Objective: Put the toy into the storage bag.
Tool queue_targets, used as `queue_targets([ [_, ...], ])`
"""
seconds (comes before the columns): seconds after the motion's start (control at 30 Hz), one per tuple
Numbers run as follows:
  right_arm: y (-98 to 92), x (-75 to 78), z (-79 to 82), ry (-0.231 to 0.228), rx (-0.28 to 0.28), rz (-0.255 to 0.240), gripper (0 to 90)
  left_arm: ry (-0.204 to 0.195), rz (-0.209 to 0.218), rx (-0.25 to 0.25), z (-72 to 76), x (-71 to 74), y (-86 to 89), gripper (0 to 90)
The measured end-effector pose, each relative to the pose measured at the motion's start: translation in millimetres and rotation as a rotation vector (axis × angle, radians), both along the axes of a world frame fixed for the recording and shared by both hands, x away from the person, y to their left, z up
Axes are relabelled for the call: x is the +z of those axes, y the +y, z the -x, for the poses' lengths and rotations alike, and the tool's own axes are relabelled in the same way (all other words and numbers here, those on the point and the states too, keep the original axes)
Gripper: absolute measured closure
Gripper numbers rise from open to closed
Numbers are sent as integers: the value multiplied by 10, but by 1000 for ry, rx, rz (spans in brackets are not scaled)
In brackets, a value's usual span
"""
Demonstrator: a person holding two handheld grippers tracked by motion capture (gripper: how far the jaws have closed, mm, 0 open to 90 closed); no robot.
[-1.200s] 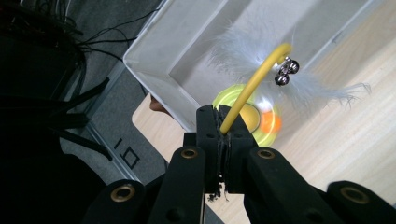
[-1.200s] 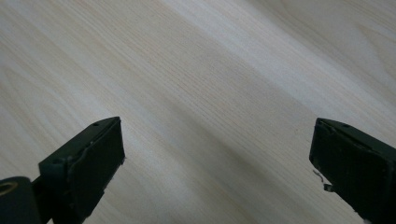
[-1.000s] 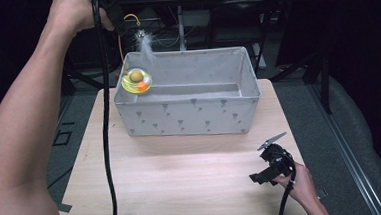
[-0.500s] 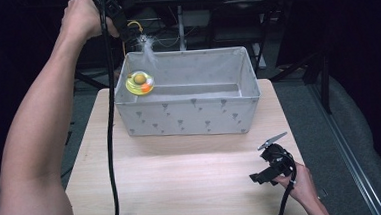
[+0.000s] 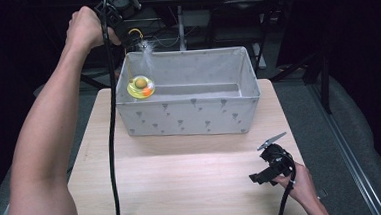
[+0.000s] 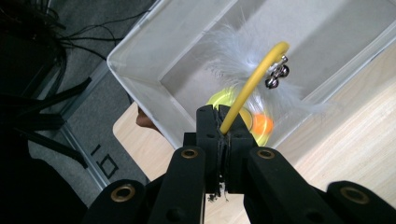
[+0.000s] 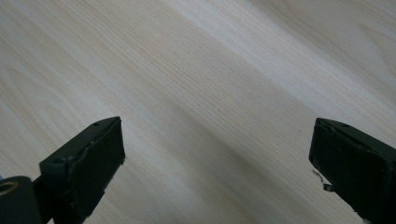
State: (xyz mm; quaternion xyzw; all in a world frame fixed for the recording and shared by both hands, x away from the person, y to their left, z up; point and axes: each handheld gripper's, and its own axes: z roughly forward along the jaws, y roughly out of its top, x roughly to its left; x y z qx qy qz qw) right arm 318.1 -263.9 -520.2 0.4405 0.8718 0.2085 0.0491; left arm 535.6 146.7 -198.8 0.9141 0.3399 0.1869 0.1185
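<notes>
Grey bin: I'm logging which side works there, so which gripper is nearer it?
Left. The left gripper hangs above the grey bin's far-left corner; the right gripper rests on the table, nearer the person.

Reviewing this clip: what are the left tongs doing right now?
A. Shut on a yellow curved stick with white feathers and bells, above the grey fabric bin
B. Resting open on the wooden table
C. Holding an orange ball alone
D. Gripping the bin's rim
A: the left tongs clamp the yellow curved stick with white feathers and small bells over the grey fabric bin.
</notes>
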Motion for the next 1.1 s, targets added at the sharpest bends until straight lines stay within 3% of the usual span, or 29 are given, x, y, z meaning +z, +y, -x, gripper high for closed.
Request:
queue_targets([
  [0.03, -7, 15, -4, 0, 5, 25, 31, 6, -2, -1, -6, -18, -2, 883],
  [0.07, 0, -1, 0, -1, 1, -1, 31, 6, -2, -1, -6, -18, -2, 884],
  [0.17, 1, -2, 2, -2, 1, -1, 32, 11, 2, -3, -30, -78, -11, 883],
  [0.23, -7, 18, -6, -1, 5, 32, 32, 16, -2, -5, -44, -112, -12, 883],
  [0.27, 0, -2, -4, 8, 6, -6, 32, 21, 0, -3, -51, -132, -7, 883],
  [0.37, 3, -6, 6, 0, -4, -16, 32, 31, 2, -1, -71, -203, 0, 883],
  [0.73, 2, 13, 16, -3, -6, -19, 33, 43, 8, 0, -91, -392, 33, 884],
  [1.1, 5, 13, 18, -6, -5, -25, 34, 84, 9, 3, -127, -664, 76, 884],
])
